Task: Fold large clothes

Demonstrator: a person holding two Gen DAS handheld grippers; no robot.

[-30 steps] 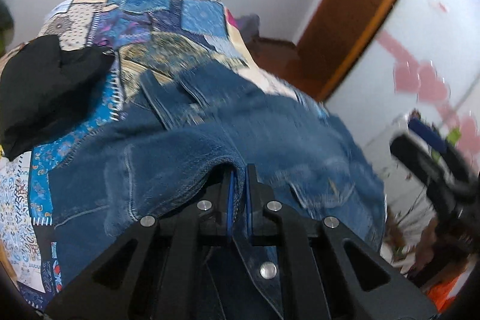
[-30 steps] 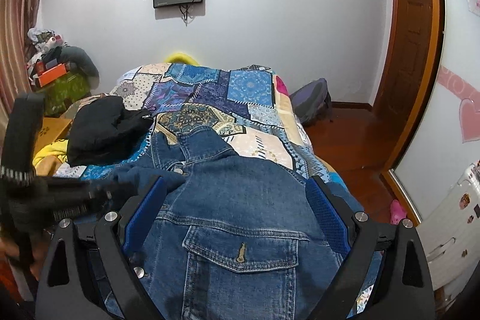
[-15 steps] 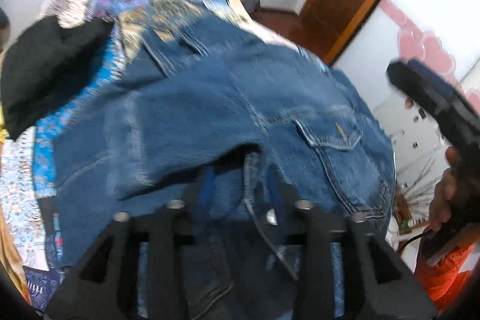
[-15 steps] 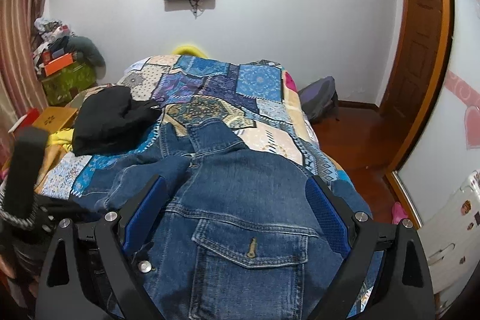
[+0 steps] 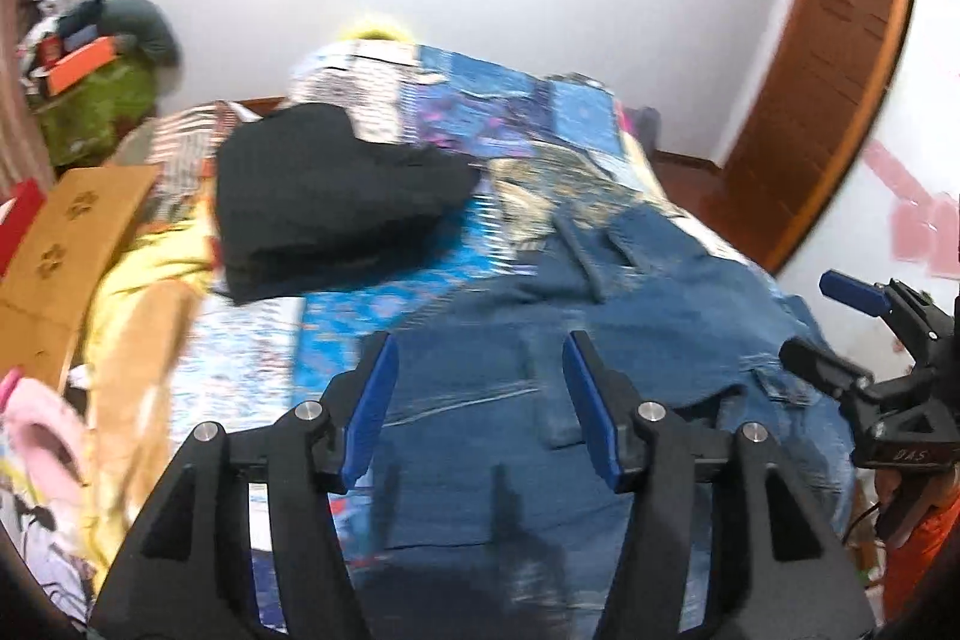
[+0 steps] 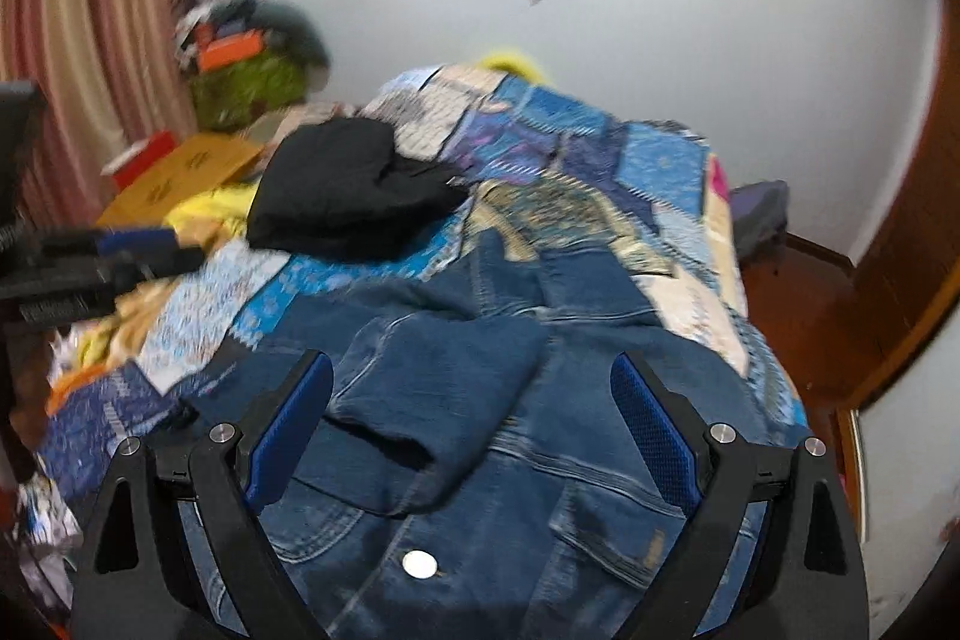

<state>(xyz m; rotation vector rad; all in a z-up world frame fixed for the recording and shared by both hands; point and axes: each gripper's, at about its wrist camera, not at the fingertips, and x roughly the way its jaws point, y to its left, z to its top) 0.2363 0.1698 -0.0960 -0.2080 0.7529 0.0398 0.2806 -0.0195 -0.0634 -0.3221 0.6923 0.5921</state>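
Note:
A blue denim jacket [image 6: 516, 436] lies on the patchwork bedspread [image 6: 576, 142], one sleeve folded across its front. It also shows in the left wrist view [image 5: 636, 316]. My left gripper [image 5: 480, 394] is open and empty above the jacket's left part. My right gripper [image 6: 474, 424] is open and empty above the jacket's front, near a metal button [image 6: 420, 563]. The right gripper also shows at the right edge of the left wrist view [image 5: 864, 340]; the left gripper shows at the left edge of the right wrist view [image 6: 102, 262].
A folded black garment [image 5: 324, 196] lies on the bed beyond the jacket. Yellow cloth [image 5: 150, 268] and a cardboard box [image 5: 66, 244] sit at the bed's left. Clutter is piled in the far left corner [image 6: 246, 58]. A wooden door [image 5: 834, 58] stands right.
My left gripper let go of the jacket sleeve, opened, and drew back leftward and up. The sleeve now lies folded across the jacket. My right gripper stayed open and shifted slightly.

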